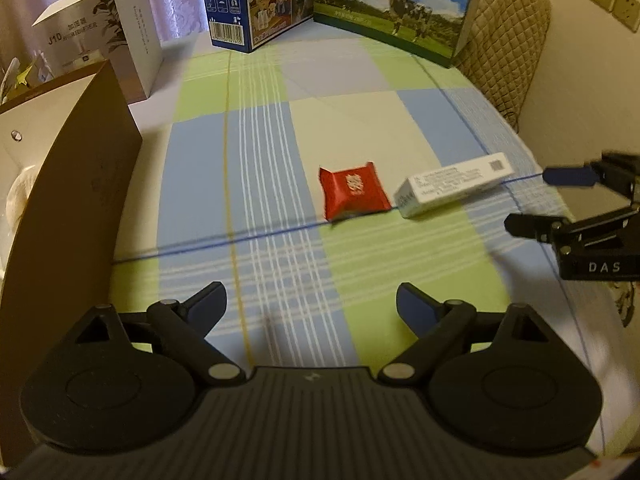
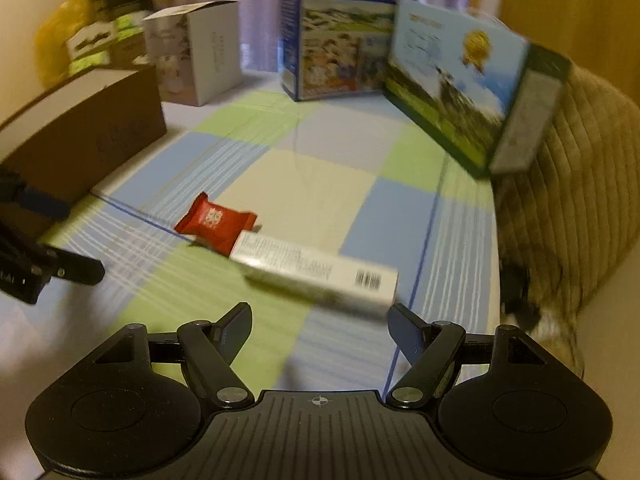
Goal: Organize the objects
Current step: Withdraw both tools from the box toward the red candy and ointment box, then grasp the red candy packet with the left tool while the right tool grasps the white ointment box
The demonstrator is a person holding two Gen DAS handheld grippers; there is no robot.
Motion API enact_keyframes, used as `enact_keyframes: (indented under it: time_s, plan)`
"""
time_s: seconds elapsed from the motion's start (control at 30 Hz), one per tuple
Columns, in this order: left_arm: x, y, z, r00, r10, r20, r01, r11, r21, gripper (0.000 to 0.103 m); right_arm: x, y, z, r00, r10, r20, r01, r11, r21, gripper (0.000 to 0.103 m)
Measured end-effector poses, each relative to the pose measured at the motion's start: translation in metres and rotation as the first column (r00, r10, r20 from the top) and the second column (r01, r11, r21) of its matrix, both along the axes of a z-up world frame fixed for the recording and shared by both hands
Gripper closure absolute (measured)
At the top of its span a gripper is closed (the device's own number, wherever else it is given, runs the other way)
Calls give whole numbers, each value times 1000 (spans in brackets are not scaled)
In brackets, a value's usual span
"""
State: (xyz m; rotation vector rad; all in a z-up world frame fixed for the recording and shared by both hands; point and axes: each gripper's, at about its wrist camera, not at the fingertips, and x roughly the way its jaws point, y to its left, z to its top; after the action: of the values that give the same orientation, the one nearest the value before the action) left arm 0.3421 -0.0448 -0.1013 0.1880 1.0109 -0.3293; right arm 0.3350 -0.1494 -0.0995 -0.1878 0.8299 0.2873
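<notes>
Near the bottom of each wrist view, both claws stood spread and empty: the left gripper (image 1: 311, 307) and the right gripper (image 2: 320, 322). Just beyond the right one lay a long white box (image 2: 316, 274), its far end touching a red packet (image 2: 216, 222) on the checked tablecloth (image 1: 260, 152).

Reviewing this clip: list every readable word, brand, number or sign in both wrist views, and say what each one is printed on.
"DAS": on the right gripper body, left wrist view.
"J10": on the white carton at the back left.
"纯牛奶": on the cow-picture milk carton.
Small white box: printed lines and codes, too small to read.
Red packet: white emblem, unreadable.
Blue carton: text and barcode illegible.
Right wrist view: everything too blurred.
</notes>
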Motion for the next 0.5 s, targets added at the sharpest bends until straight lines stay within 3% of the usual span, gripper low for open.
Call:
enact_keyframes:
  time_s: [0.17, 0.33, 0.5]
  plan:
    - [19, -1, -8, 1000, 10, -5, -10, 1000, 16, 13, 25, 5, -11, 991, 134, 19, -133, 990, -56, 30]
    - [30, -1, -13, 1000, 9, -14, -9, 1000, 20, 13, 38, 20, -30, 962, 274, -10, -270, 941, -203, 30]
    - [38, -3, -17, 1000, 1, -21, 0, 1000, 25, 13, 42, 26, -36, 939, 343, -25, -338, 909, -243, 34]
